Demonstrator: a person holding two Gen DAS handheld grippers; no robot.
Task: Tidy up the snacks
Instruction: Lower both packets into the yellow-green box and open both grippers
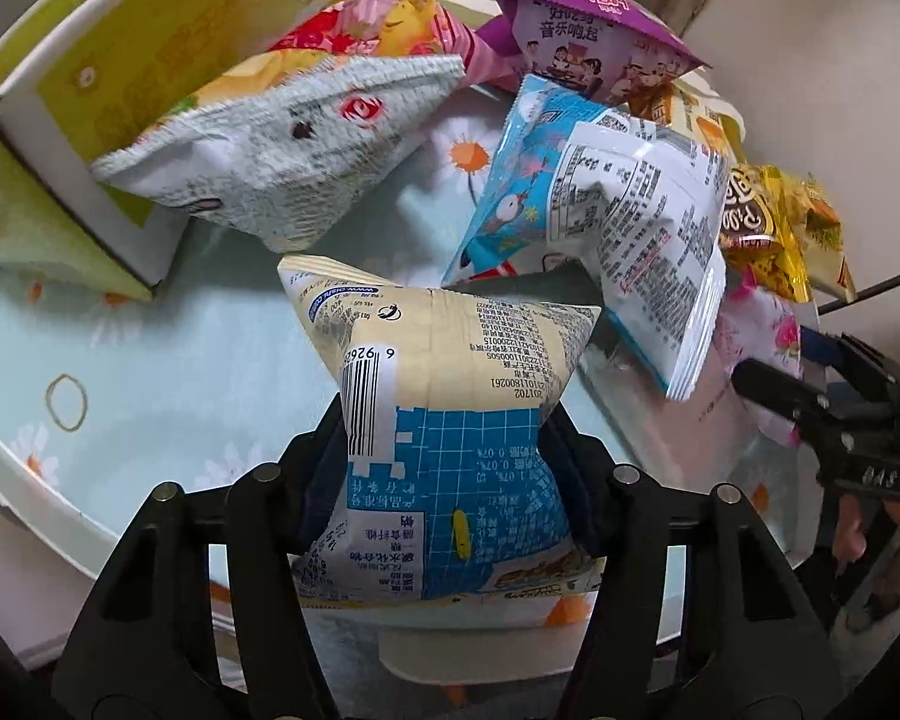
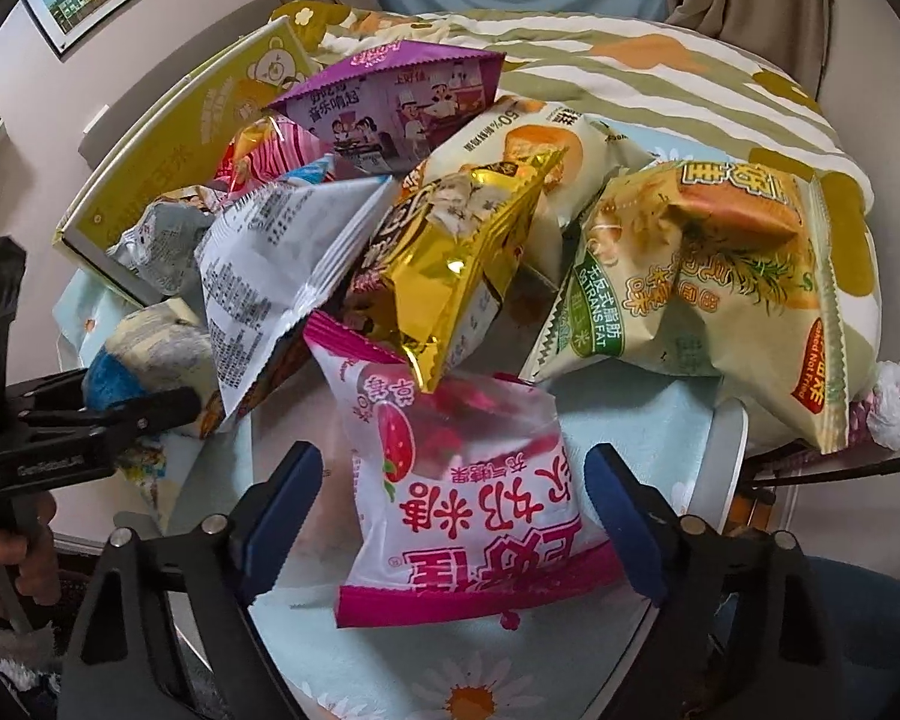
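Note:
My left gripper (image 1: 447, 450) is shut on a cream and blue snack bag (image 1: 444, 372), its fingers pinching the bag's waist so that it bulges above and below. In the right wrist view that bag (image 2: 144, 354) shows at the left edge. A pink and white strawberry candy bag (image 2: 456, 480) lies on the daisy-print cloth (image 2: 474, 696) between the blue pads (image 2: 288, 498) of my right gripper (image 2: 450, 504). That gripper stands open, with a gap showing on the left side of the bag. The right gripper (image 1: 810, 414) also shows at the right edge of the left wrist view.
Several snack bags are piled behind: a purple one (image 2: 402, 102), a gold one (image 2: 450, 258), a green and cream one (image 2: 720, 276), a blue and white one (image 1: 600, 210) and a grey-white one (image 1: 282, 150). A yellow-green box (image 1: 90, 90) stands at the left. A hand (image 2: 6, 552) holds the left gripper's handle.

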